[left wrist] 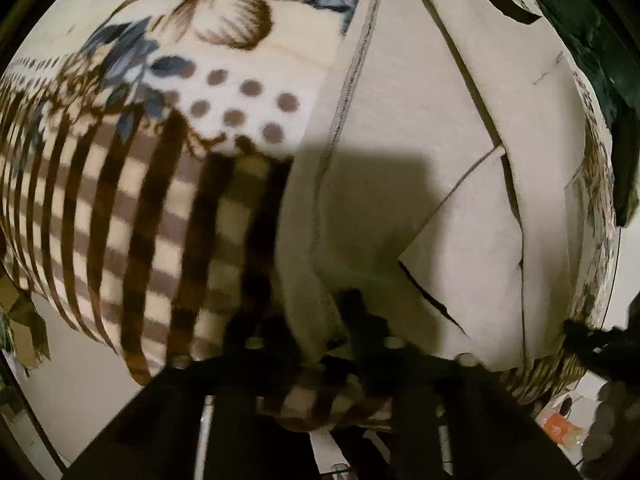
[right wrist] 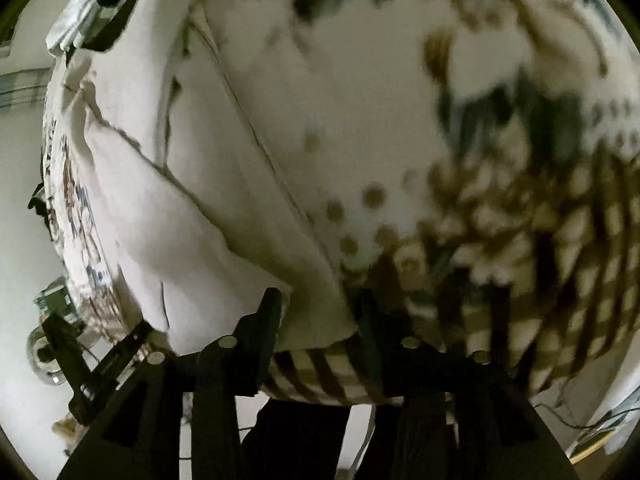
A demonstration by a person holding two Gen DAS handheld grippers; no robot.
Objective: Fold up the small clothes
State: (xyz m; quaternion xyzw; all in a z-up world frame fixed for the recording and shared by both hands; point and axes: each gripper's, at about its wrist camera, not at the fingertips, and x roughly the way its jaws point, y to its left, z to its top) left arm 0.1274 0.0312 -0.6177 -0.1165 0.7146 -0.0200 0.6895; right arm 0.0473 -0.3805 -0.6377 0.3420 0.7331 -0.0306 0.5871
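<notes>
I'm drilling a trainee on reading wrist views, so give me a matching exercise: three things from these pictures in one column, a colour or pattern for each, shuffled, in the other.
Column one:
1. garment
2. blanket
3. left gripper

Column two:
a. brown stripes, dots and blue-grey leaves
b. black
c. plain beige

Pairs: 1-c, 2-a, 3-b. The garment lies on the blanket, and the left gripper's fingers meet the garment's near edge.
</notes>
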